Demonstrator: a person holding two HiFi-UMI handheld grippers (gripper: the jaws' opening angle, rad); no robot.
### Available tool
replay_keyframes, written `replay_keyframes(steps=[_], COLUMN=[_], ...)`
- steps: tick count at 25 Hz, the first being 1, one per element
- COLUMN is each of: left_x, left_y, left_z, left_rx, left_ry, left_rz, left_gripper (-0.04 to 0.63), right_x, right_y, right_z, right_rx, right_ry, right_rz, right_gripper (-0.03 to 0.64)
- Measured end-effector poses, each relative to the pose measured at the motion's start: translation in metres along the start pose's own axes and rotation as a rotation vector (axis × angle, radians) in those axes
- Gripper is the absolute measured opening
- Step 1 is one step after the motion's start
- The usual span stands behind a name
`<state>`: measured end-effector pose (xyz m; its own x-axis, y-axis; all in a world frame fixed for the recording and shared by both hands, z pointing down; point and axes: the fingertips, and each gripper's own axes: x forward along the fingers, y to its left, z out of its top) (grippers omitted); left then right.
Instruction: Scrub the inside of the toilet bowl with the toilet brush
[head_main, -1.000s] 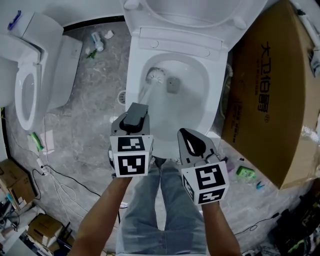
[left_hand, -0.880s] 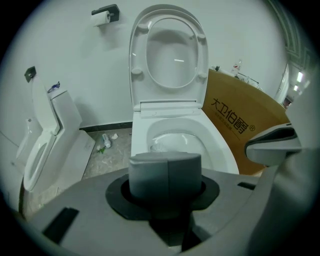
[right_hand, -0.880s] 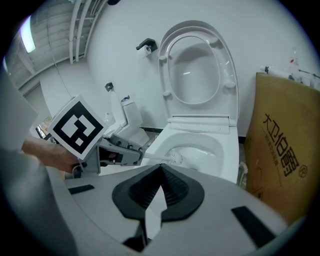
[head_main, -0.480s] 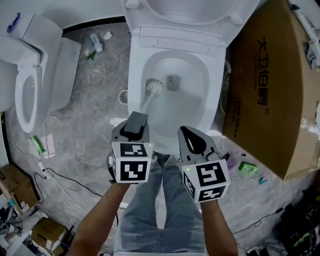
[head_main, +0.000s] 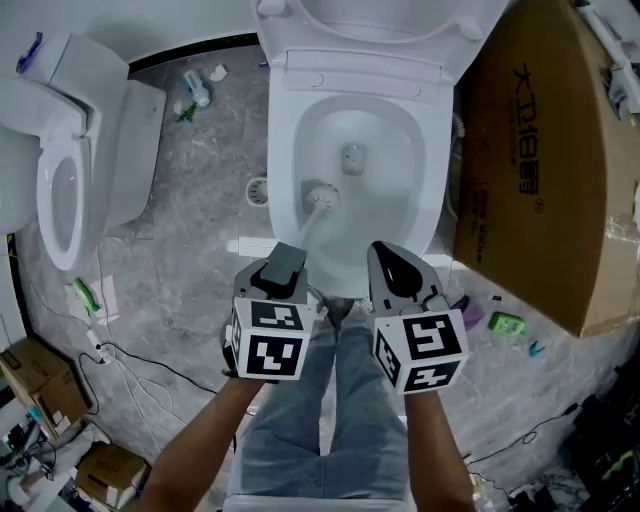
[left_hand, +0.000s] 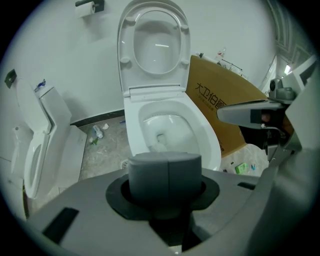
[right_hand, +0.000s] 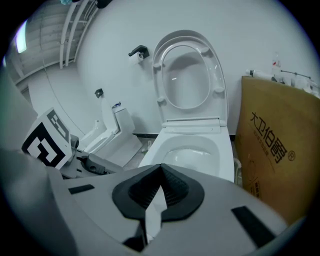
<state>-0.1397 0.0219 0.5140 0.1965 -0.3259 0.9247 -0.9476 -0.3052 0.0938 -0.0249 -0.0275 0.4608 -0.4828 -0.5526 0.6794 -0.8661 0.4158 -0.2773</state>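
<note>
The white toilet bowl (head_main: 283, 150) stands open with its lid up, seen too in the left gripper view (left_hand: 134, 140) and the right gripper view (right_hand: 226, 150). The toilet brush has its white bristle head (head_main: 320, 194) inside the bowl, low on the near-left wall. Its pale handle slants back to my left gripper (head_main: 284, 262), which is shut on it. The handle's grey end cap (left_hand: 165, 172) fills that gripper's jaws (left_hand: 165, 187). My right gripper (head_main: 394, 270) hovers beside it over the bowl's near rim, shut (right_hand: 159, 192) and holding nothing.
A second white toilet (head_main: 60, 190) sits at the left. A large brown cardboard box (head_main: 540, 170) leans at the right of the bowl. A bottle (head_main: 195, 86), a floor drain (head_main: 258, 190), green items (head_main: 506, 325), cables (head_main: 120, 368) and small boxes (head_main: 45, 385) lie on the grey floor.
The brush head has slid from the far-left part of the bowl down toward the near wall. Both grippers kept their places above the near rim.
</note>
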Motion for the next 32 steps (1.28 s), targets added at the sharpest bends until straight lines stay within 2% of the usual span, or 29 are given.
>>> replay_keyframes(steps=[10, 16, 24, 32], left_x=[-0.011, -0.017, -0.009, 0.002], left_y=[-0.01, -0.025, -0.048, -0.067], left_z=[-0.021, -0.031, -0.03, -0.008], left_rx=[0.041, 0.017, 0.011, 0.017], left_ry=[0.046, 0.076, 0.059, 0.016], left_rz=[-0.085, -0.144, -0.199, -0.24], left_gripper=[0.152, 0.152, 0.152, 0.152], right_x=[-0.007, -0.019, -0.026, -0.03], right_y=[-0.006, -0.013, -0.014, -0.02], right_z=[-0.004, -0.01, -0.022, -0.026], right_rx=[0.04, 0.059, 0.077, 0.083], right_ry=[-0.024, -0.028, -0.022, -0.014], right_rz=[-0.056, -0.09, -0.098, -0.103], right_gripper=[-0.002, -0.002, -0.002, -0.002])
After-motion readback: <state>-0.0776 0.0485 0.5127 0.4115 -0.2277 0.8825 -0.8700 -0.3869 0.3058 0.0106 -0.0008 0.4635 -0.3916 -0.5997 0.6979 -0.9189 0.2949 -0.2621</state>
